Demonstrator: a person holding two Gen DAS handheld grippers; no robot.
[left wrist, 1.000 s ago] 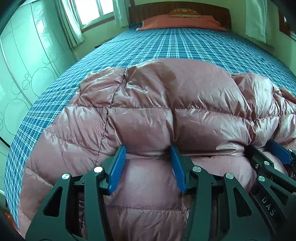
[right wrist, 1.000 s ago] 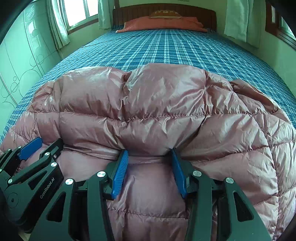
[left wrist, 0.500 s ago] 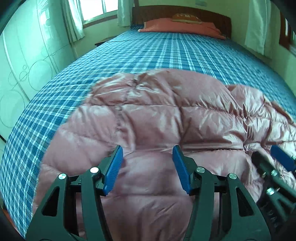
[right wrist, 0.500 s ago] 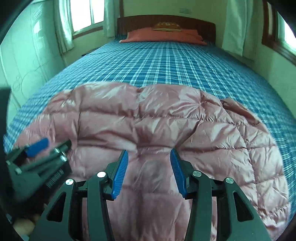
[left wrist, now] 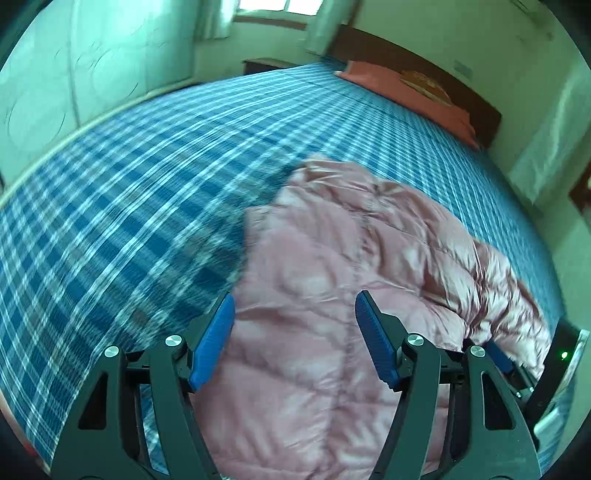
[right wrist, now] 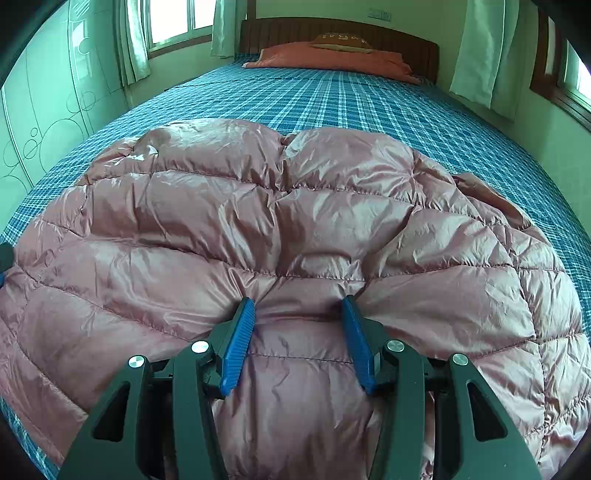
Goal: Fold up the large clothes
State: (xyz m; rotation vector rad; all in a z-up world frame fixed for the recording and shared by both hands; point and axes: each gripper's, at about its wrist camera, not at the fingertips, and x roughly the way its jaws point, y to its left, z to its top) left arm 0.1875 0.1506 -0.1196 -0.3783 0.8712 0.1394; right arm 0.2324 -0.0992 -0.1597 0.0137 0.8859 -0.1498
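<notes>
A pink quilted down jacket [right wrist: 295,229] lies folded and bunched on the blue plaid bed [right wrist: 332,96]. My right gripper [right wrist: 298,314] is open, its blue pads pressed against a fold of the jacket's near edge. My left gripper [left wrist: 295,314] is open and empty, raised above the jacket's [left wrist: 351,295] left part and swung leftward; this view is motion-blurred. The right gripper's body [left wrist: 517,365] shows at the lower right of the left wrist view, against the jacket.
An orange pillow [right wrist: 332,59] and a small cushion lie by the wooden headboard [right wrist: 340,29]. Pale wardrobe doors [right wrist: 44,110] stand on the left, curtained windows behind and on the right. The bed's left edge [left wrist: 92,125] shows in the left wrist view.
My left gripper has lifted off the jacket and swung left, opening wider. My right gripper rose briefly, then came back down against the jacket's fold. The jacket has settled flatter.
</notes>
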